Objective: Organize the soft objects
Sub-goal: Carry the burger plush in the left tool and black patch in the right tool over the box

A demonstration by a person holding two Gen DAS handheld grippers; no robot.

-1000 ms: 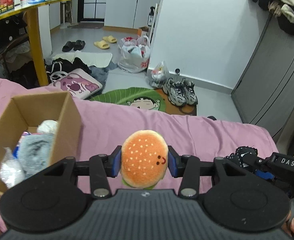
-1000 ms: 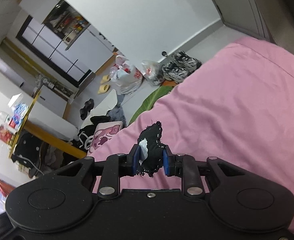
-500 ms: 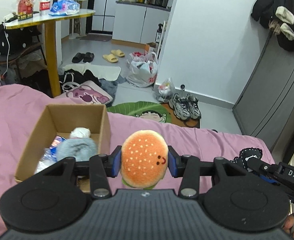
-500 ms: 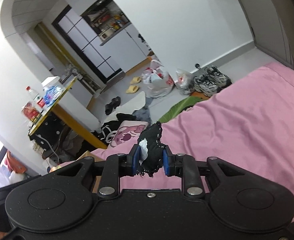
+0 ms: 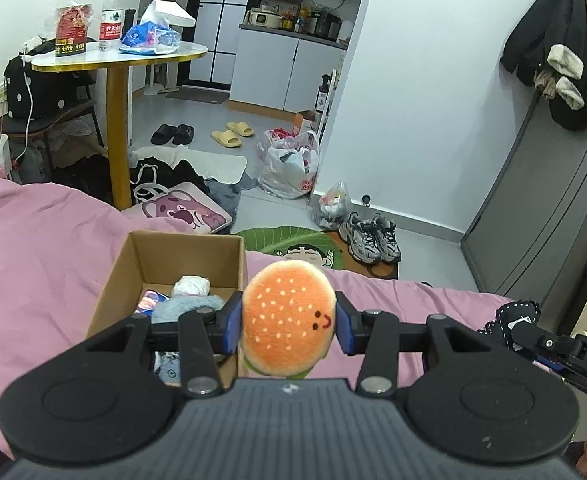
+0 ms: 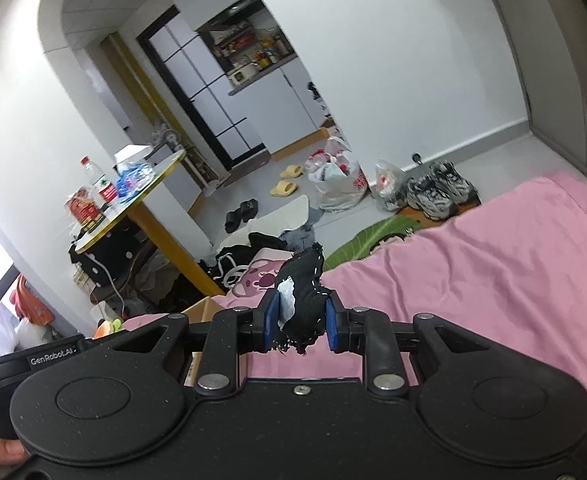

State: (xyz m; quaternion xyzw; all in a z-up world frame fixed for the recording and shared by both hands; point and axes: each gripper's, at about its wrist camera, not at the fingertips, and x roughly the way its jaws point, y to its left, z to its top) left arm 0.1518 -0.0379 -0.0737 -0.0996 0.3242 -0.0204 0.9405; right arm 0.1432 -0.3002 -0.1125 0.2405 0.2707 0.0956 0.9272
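Left wrist view: a pink bedspread (image 5: 45, 264) carries an open cardboard box (image 5: 189, 252) at ten o'clock from the left gripper (image 5: 288, 322), which squeezes a burger plush (image 5: 287, 320). Right gripper (image 6: 299, 316) pinches a small black fabric piece (image 6: 305, 296), perhaps a sock, above the bedspread.

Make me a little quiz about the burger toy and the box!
1. True or false: the left hand-held gripper is shut on the burger plush.
2. What does the right hand-held gripper hold? A) a yellow slipper B) a black fabric piece C) a water bottle
3. Fill in: the cardboard box sits on the ____ bedspread.

Key: 1 true; 2 B; 3 pink.
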